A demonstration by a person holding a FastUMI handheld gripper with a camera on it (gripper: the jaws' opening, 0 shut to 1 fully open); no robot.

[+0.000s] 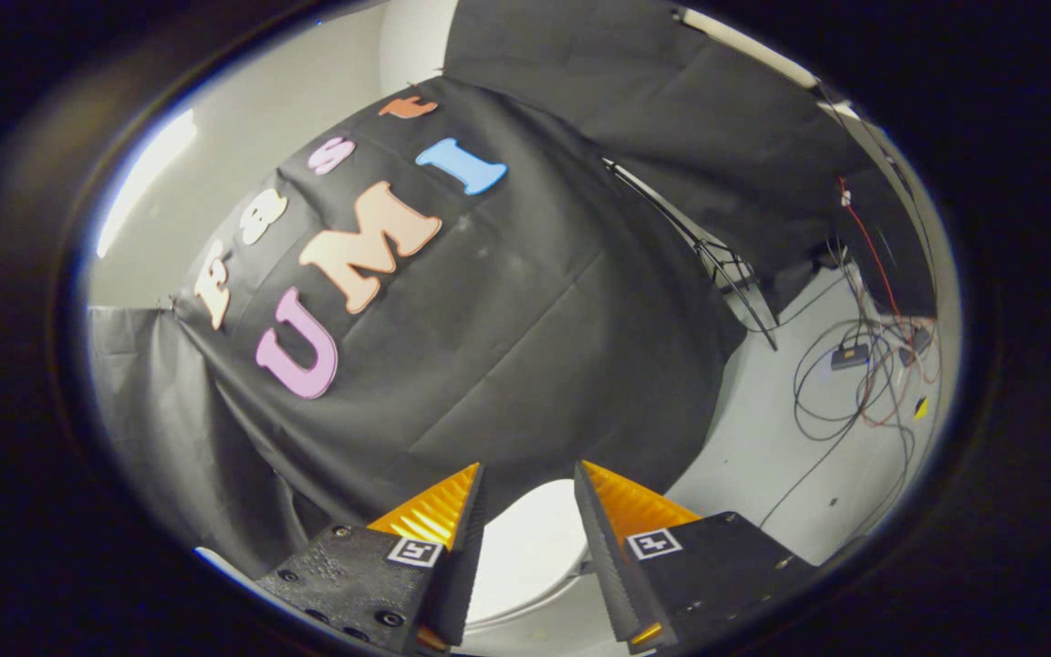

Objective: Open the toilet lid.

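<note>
A white toilet lid (530, 547) shows low down, between and just beyond my two fingers, its rounded top lying against the black cloth wall behind it. My gripper (528, 484) is open, with a wide gap between the fingertips and nothing pressed between them. The left finger (439, 516) and the right finger (621, 511) stand on either side of the lid's visible part. Whether either finger touches the lid cannot be told. The rest of the toilet is hidden below the fingers.
The black cloth wall (489, 319) hangs straight ahead. To the right, a pale floor (763, 456) carries loose cables (854, 392) and small boxes. A thin dark stand leg (726, 274) leans by the cloth's right side.
</note>
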